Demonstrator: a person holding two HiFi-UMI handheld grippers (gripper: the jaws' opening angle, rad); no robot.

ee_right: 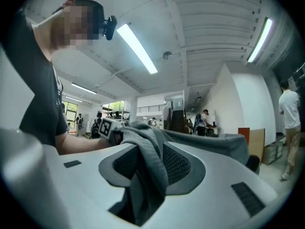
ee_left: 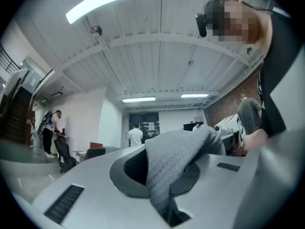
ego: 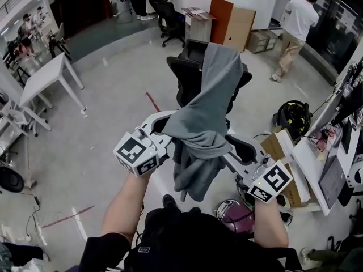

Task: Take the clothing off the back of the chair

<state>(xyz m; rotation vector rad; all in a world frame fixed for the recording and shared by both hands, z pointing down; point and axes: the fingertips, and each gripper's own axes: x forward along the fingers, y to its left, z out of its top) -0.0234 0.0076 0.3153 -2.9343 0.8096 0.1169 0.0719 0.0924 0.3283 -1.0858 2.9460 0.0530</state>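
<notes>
A grey garment (ego: 211,89) hangs over the back of a black office chair (ego: 182,72) and trails down toward me, bunching between both grippers. My left gripper (ego: 164,126) is shut on a fold of the garment (ee_left: 177,159), which fills the narrow gap of the left gripper (ee_left: 159,175). In the right gripper view another fold (ee_right: 148,162) drapes loosely through the gap of the right gripper (ee_right: 151,178), with dark space beside it and the jaws apart. In the head view the right gripper (ego: 231,152) sits at the cloth's lower right edge.
A person in a white shirt (ego: 298,21) stands far right. A white table (ego: 46,75) is at the left. Cardboard boxes (ego: 282,152), a black bag (ego: 292,118) and a desk (ego: 315,171) crowd the right side. A purple object (ego: 235,215) lies near my feet.
</notes>
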